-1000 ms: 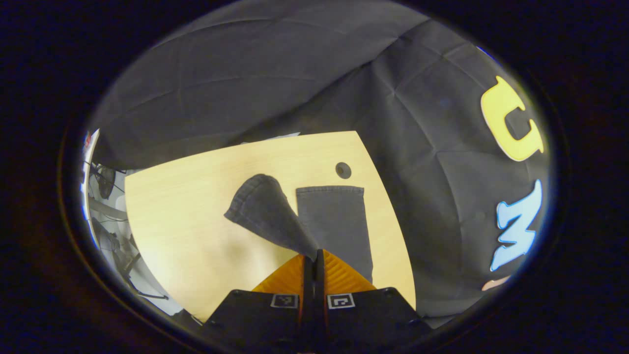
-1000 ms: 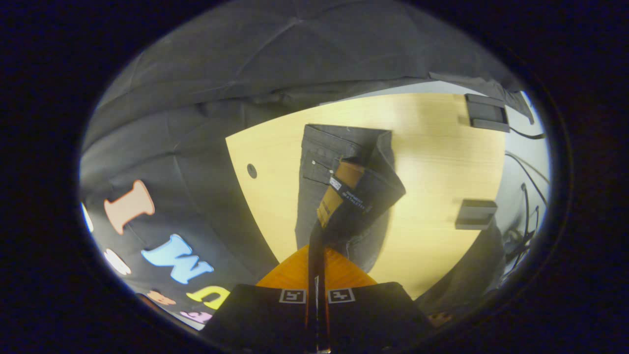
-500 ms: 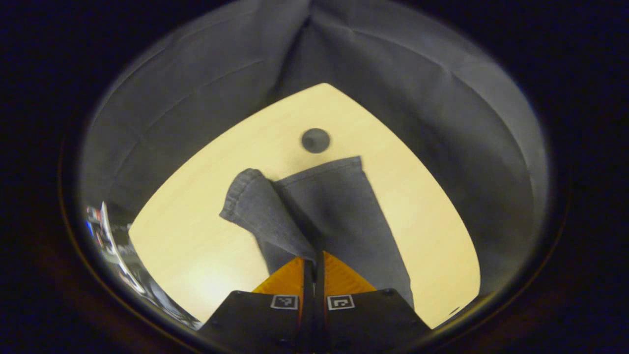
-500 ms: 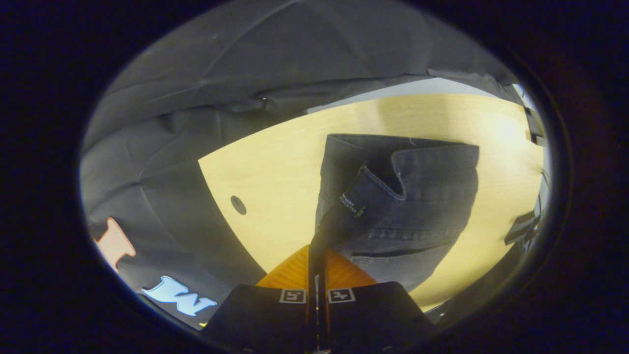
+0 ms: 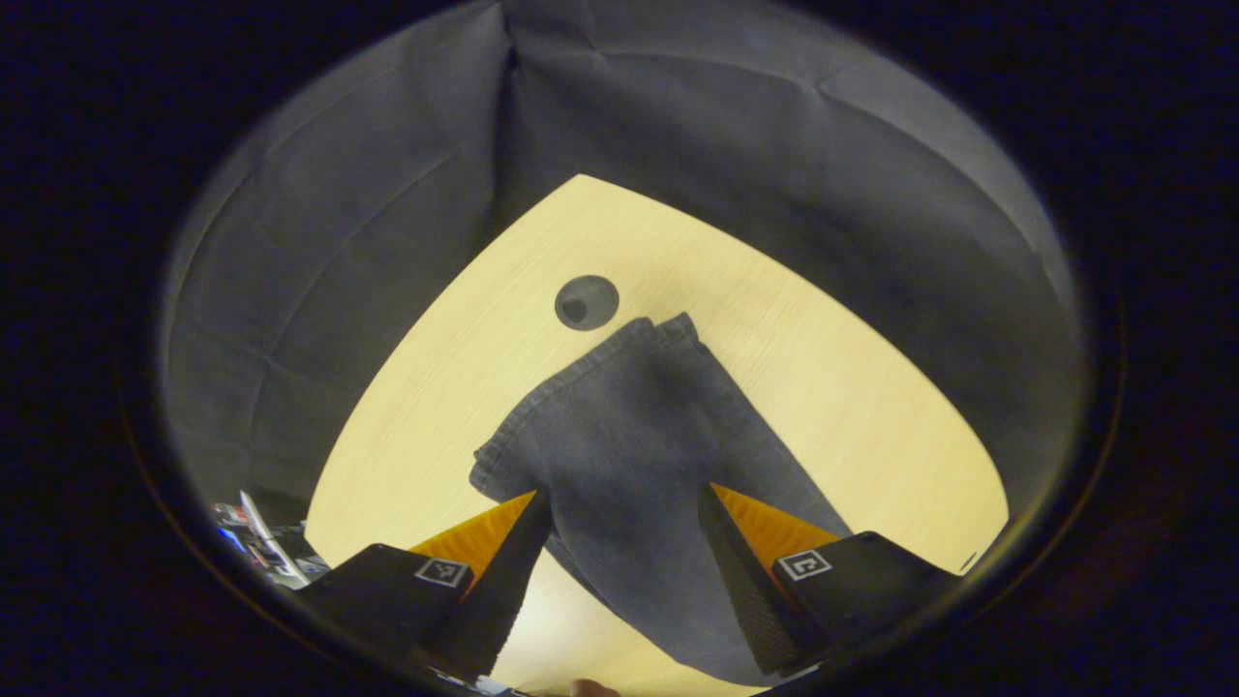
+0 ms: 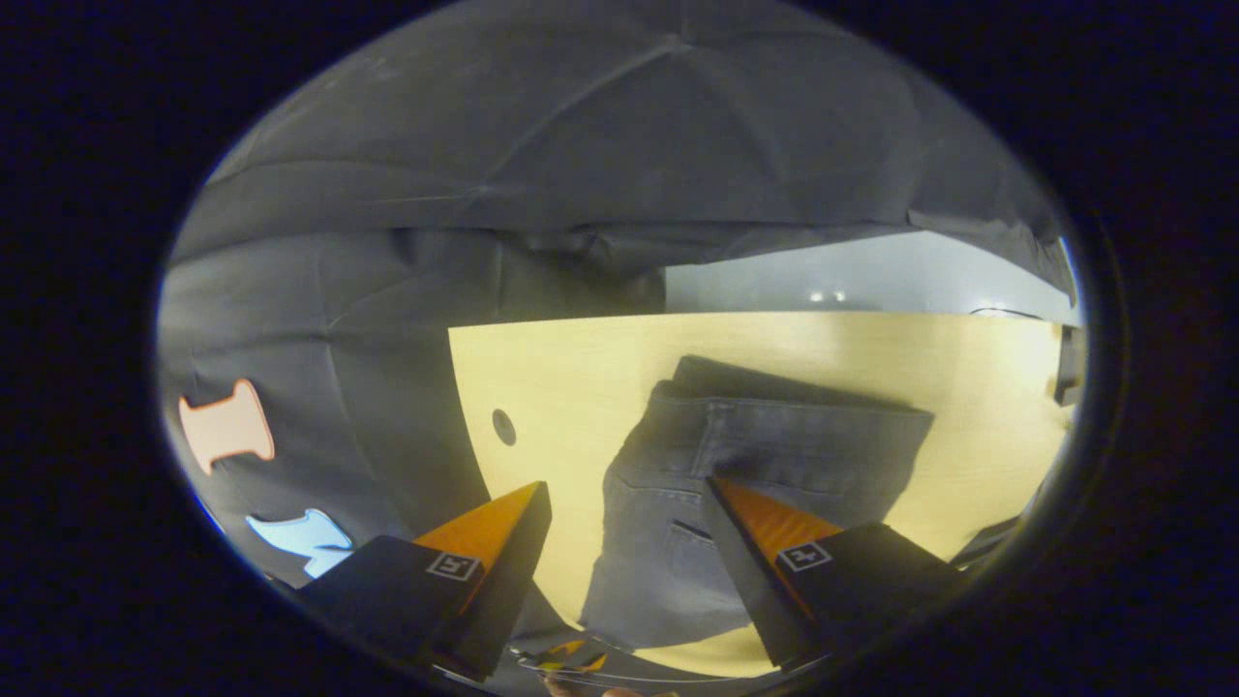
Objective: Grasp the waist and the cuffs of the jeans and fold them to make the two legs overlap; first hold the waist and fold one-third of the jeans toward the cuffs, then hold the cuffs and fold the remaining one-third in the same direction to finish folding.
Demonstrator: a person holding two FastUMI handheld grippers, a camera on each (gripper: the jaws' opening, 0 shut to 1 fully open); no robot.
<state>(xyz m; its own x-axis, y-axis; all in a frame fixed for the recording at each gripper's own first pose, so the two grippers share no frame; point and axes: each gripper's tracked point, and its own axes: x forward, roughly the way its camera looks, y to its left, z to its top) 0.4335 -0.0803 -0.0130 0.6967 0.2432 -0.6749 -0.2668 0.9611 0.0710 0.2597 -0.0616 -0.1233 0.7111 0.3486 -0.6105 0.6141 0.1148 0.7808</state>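
Left gripper view, dark denim jeans [image 5: 634, 436], wood-grain table [image 5: 832, 387]

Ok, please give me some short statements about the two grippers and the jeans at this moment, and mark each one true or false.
1. The left gripper has its jaws open. True.
2. The right gripper is clamped on the waist. False: its jaws stand apart with nothing between them.
3. The dark grey denim jeans lie on the light wooden table. True.
4. The cuffs hang in the air. False: they rest flat on the table.
5. A round dark hole sits in the table near the cuffs. True.
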